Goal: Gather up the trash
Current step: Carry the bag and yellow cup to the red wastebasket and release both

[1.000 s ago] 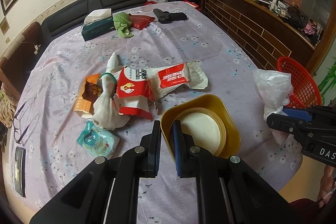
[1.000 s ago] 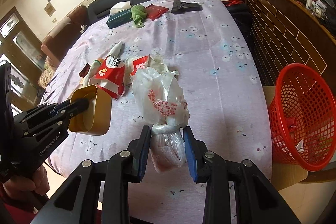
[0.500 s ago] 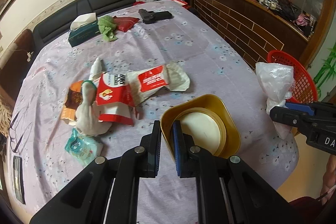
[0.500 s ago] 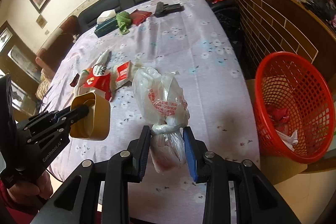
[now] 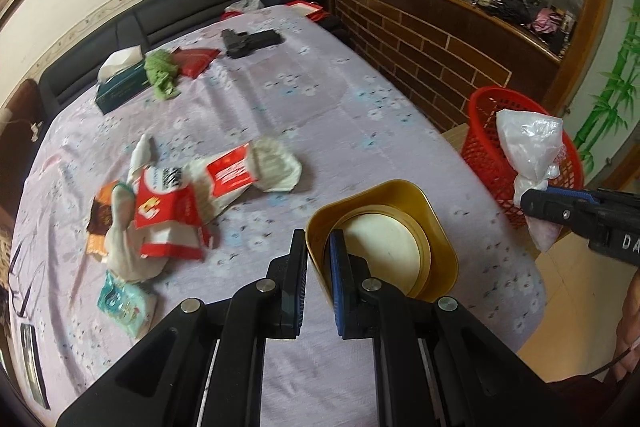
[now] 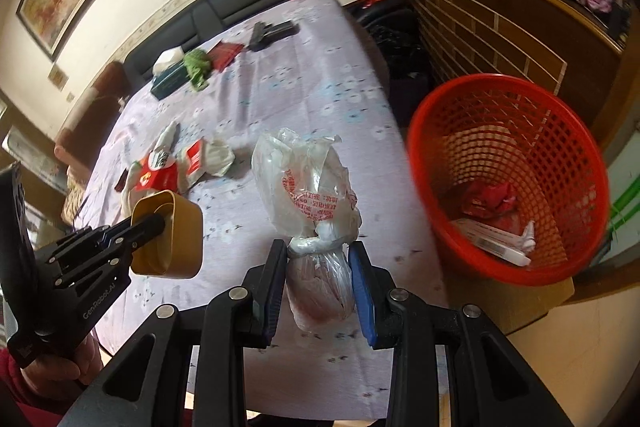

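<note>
Left of the red basket [image 6: 508, 179], over the near edge of the lilac-clothed table [image 5: 340, 107], we have our left gripper [image 5: 318, 287] clamped on the wall of a yellow tub [image 5: 436, 227] with a pale disc inside. Open cloth lies between it and the wrapper pile [image 5: 192, 203]. Nearer the basket, past the table's right edge, our right gripper [image 6: 318, 287] squeezes a knotted, cloudy plastic bag [image 6: 308, 183] printed in red. Crumpled red and white scraps already lie in the basket.
</note>
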### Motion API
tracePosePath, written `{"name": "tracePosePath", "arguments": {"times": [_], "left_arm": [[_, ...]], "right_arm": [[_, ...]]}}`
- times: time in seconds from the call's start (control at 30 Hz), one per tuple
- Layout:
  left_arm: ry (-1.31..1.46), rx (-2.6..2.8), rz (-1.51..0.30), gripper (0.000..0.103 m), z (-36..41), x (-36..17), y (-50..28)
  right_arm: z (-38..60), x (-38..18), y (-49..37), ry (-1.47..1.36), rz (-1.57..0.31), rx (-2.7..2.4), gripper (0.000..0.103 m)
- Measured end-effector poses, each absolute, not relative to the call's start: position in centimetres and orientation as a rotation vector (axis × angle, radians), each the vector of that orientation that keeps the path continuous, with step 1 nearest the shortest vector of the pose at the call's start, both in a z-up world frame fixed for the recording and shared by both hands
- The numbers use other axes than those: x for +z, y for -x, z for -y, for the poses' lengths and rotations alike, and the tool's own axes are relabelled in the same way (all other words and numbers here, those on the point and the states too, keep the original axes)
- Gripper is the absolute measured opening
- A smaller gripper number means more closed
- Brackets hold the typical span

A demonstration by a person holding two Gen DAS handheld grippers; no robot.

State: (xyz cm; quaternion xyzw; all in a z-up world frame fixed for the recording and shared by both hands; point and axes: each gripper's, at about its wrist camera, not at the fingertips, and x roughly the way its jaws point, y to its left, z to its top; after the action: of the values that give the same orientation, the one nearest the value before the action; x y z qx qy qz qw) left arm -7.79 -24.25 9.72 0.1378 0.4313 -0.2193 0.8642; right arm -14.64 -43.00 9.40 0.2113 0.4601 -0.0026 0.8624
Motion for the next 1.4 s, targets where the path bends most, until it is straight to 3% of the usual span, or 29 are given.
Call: {"name": "tracePosePath", "arguments": {"times": [0.8,0.83,0.9,0.93,0.97,1.03,1.4], "left_arm": [[-0.36,-0.79,-0.891,0.011,42.7,12.2,7.3],[-0.36,-0.793,-0.888,0.013,43.3,12.1,7.2],[-0.354,-0.809,-0.889,0.035,44.1,12.0,7.0],[-0.349,-0.808,-0.879,0.049,44.3,12.1,7.0],[-0.342,-0.801,-0.865,0.055,44.2,12.3,7.1],[-0.322,-0.816,-0.861,0.055,44.0,12.5,7.2],[-0.277,-0.735,-0.903,0.055,38.1,11.9,7.8]], "right_arm": [[58.6,12.0,18.2,-0.705,-0.84,-0.247,0.035],[59.0,11.9,17.9,-0.712,-0.841,-0.25,0.036],[59.9,11.9,17.4,-0.726,-0.834,-0.258,0.037],[60.2,11.8,17.0,-0.723,-0.839,-0.266,0.042],[60.5,11.8,16.9,-0.72,-0.844,-0.273,0.052],[61.0,12.2,17.1,-0.718,-0.832,-0.293,0.058],[57.9,13.5,18.3,-0.631,-0.819,-0.267,0.059]]}}
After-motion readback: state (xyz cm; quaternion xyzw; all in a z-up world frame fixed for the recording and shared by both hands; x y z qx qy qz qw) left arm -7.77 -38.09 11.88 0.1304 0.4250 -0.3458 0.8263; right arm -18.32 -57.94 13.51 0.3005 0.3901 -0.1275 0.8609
